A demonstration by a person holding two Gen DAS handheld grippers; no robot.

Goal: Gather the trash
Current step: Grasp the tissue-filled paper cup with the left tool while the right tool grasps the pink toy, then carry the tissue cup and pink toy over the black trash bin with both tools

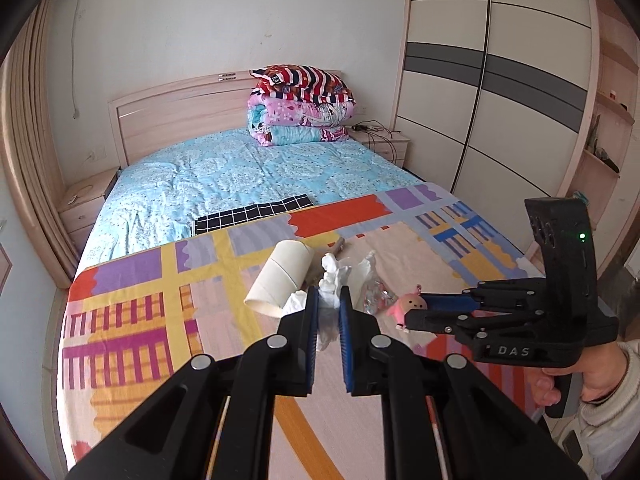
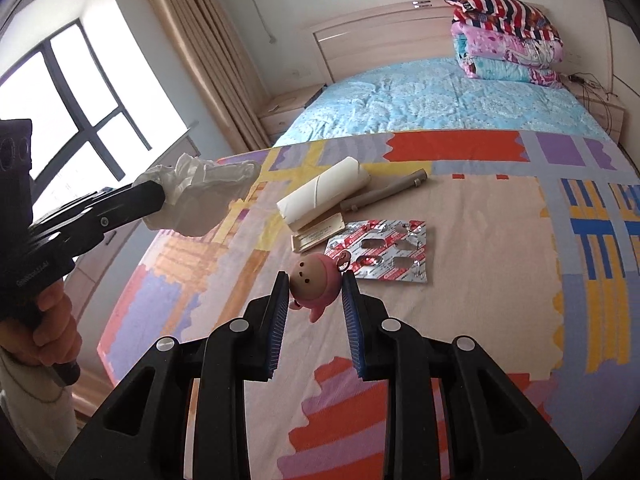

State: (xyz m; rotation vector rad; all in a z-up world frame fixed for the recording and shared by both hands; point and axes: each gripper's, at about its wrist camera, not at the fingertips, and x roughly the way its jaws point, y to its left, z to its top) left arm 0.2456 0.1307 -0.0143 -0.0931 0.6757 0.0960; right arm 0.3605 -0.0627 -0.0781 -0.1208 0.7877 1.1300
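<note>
Left tongs [image 1: 329, 300]: we pinch crumpled tissue [image 2: 200, 192], lifted.
Right tongs [image 2: 314, 292]: spread around pink toy [image 2: 312, 280].
Left on bed [image 2: 480, 220]: empty blister pack [image 2: 380, 250], paper roll [image 2: 324, 194].

Roll [image 2: 324, 192] behind blister pack [image 2: 380, 252] — toy [image 2: 314, 284] in front.

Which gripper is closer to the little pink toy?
Right. The right gripper has its open fingers either side of the pink toy; the left gripper is off to its left, holding crumpled tissue.
</note>
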